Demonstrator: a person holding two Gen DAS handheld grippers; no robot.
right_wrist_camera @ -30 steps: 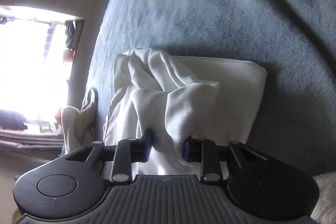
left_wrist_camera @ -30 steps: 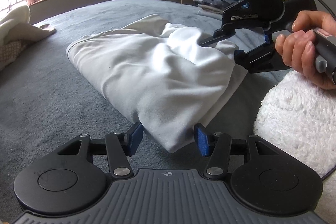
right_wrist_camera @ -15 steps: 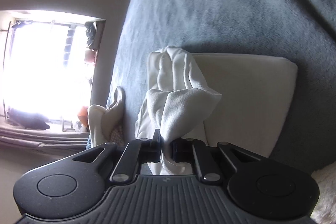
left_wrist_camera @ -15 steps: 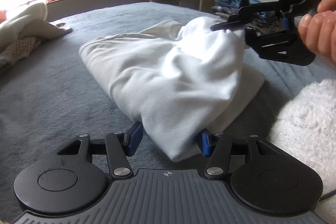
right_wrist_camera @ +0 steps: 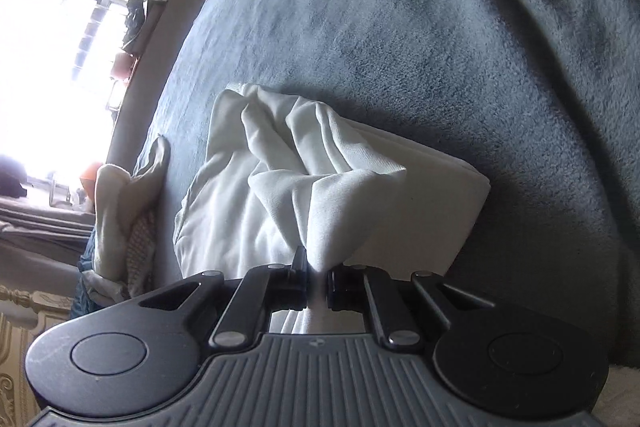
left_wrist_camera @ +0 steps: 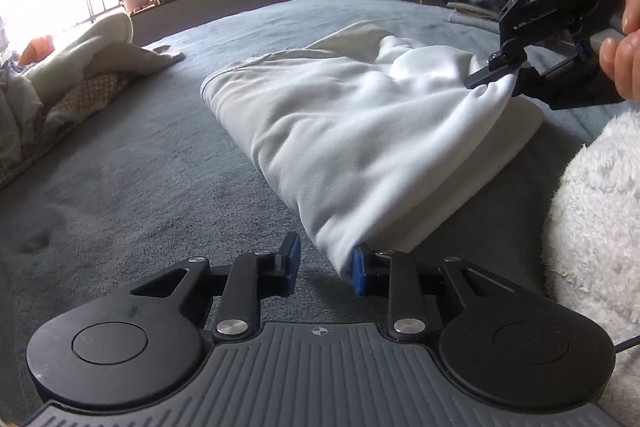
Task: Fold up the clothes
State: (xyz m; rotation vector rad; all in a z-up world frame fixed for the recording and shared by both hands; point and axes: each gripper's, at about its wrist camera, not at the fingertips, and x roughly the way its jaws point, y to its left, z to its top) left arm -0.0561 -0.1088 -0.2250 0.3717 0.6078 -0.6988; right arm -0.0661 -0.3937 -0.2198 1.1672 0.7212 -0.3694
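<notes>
- The white garment (left_wrist_camera: 360, 131) lies on the grey bed (left_wrist_camera: 132, 187), already doubled into a long thick bundle with a flat folded layer underneath and a rumpled upper layer on top.
- The right gripper (right_wrist_camera: 317, 283) has its fingers (right_wrist_camera: 298, 269) pressed nearly together on a pinched peak of the upper layer; in the left wrist view the cloth rises to a point where that gripper (left_wrist_camera: 498, 77) bites it, just above the bundle's far edge.
- The left gripper (left_wrist_camera: 325, 265) sits at the near corner of the bundle with its fingers a moderate gap apart. The right-hand blue pad (left_wrist_camera: 359, 269) touches the cloth's corner, the other pad (left_wrist_camera: 292, 259) stands clear over bare bed, and nothing is clamped between them.
- Judging from this, the step in hand is a lift of the top layer to carry it over into a fold, with only one corner secured.
- To do it well, the left fingers should slide further under the near corner and shut on the same layer the right ones hold, not the base layer, so both ends rise together.
- Keep the two grips level and the edge between them taut, so the slack creases near the right gripper pull out rather than get folded in.
- The fabric looks soft and limp, so I judge that a small pinch may slip; a deeper bite is safer.
- A pile of other clothes (left_wrist_camera: 68, 83) lies well apart by the window.
</notes>
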